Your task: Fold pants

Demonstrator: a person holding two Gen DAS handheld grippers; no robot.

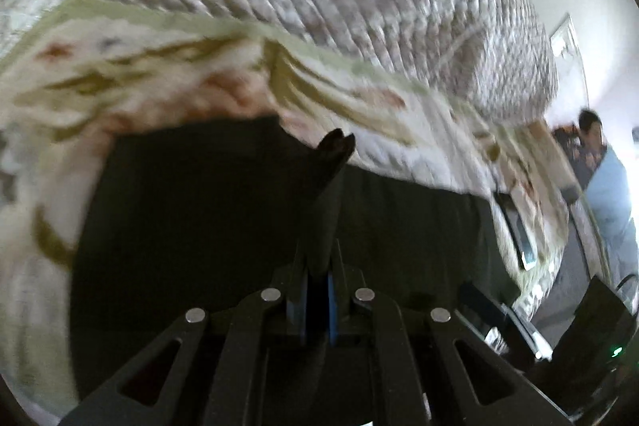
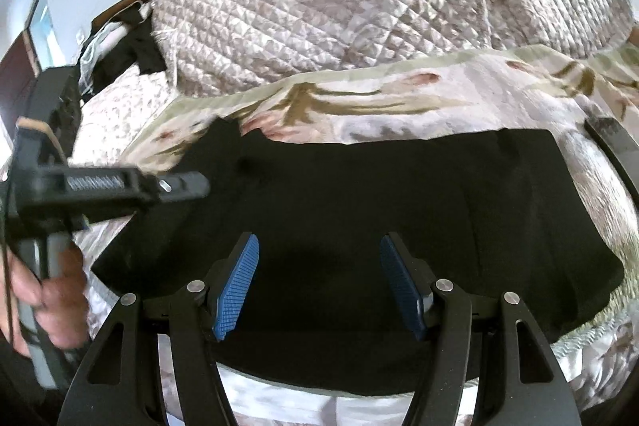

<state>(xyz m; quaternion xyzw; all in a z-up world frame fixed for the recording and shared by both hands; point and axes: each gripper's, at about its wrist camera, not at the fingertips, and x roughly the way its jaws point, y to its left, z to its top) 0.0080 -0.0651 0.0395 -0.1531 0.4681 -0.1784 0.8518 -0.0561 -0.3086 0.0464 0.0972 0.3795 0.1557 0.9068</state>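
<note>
Black pants (image 2: 359,210) spread flat on the flowery bed sheet (image 2: 399,106), one corner pinched in the left gripper (image 1: 317,278), jaws clamped tight on it. Right gripper (image 2: 317,286) hovering over the middle, jaws wide apart, nothing held. Best to carry that corner straight across, low and taut, edges lined up before letting go.

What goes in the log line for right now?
task: fold pants | left claw: shut on black cloth pants | right claw: open, above pants | surface: floral quilted blanket
</note>
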